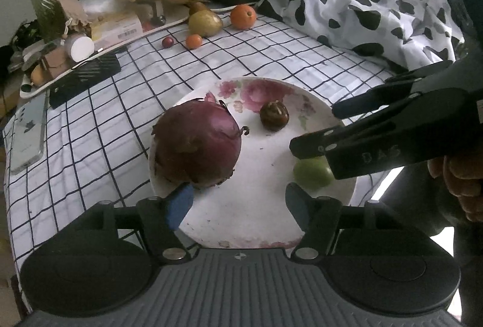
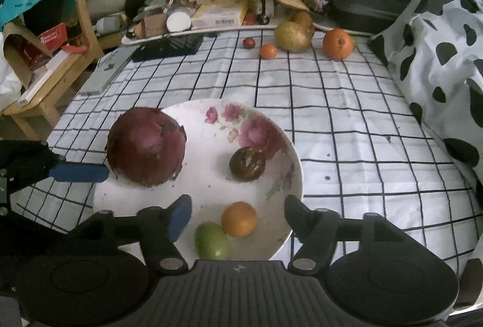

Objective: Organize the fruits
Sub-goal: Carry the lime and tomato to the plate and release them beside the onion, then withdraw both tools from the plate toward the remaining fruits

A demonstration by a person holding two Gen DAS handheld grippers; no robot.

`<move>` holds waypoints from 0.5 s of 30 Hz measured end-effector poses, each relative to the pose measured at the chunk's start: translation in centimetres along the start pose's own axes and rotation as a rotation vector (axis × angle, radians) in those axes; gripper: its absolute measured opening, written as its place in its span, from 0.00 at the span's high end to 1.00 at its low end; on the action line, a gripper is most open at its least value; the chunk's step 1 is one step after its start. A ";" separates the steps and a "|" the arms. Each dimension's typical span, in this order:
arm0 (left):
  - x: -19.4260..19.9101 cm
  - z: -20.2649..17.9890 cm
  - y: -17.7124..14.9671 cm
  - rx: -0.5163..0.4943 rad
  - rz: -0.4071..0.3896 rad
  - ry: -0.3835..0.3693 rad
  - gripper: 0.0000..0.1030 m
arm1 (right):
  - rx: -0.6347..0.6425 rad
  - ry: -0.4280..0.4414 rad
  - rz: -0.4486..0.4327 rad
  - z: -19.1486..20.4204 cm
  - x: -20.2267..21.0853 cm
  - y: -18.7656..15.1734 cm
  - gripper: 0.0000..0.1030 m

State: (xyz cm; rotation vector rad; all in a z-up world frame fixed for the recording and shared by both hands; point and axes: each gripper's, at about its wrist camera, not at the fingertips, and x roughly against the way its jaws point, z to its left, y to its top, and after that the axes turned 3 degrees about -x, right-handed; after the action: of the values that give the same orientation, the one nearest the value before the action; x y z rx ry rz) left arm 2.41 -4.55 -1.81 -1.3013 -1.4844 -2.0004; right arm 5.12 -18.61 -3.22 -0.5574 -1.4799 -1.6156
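Right wrist view: both tools (image 2: 238,213) gape empty; green fruit's (image 2: 211,241) long axis runs toward the camera.

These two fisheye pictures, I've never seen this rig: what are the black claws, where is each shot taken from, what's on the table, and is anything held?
Each picture comes from a camera on a hand-held gripper, looking along its two fingers. The left gripper and right gripper both stand open and hold nothing. The right one also enters the left view from the side.

Both hover over a floral plate on a checked tablecloth. On the plate lie a red onion, a dark brown fruit, a small orange and a green fruit. Farther back, off the plate, are a large orange, a pear, a tiny orange fruit and a small red fruit.
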 end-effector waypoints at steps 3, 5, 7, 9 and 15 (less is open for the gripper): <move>0.0 -0.1 0.0 -0.004 0.000 0.005 0.35 | -0.008 -0.022 -0.018 -0.1 0.2 0.1 0.16; 0.0 -0.1 0.0 -0.004 -0.002 0.008 0.35 | -0.011 -0.037 -0.030 -0.2 0.2 0.2 0.13; 0.0 0.0 0.0 -0.003 -0.005 0.011 0.35 | -0.016 -0.054 -0.040 -0.3 0.3 0.3 0.07; 0.1 0.0 0.1 -0.002 -0.010 0.015 0.35 | -0.022 -0.067 -0.052 -0.5 0.5 0.4 0.06; 0.4 -0.1 0.1 -0.008 -0.033 0.023 0.34 | -0.034 -0.133 -0.088 -0.8 0.7 0.6 0.00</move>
State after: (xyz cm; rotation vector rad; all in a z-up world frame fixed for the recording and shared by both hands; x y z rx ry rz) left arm 2.24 -4.61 -1.42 -1.2608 -1.4984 -2.0375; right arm 5.40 -19.56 -2.52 -0.6366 -1.5965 -1.7023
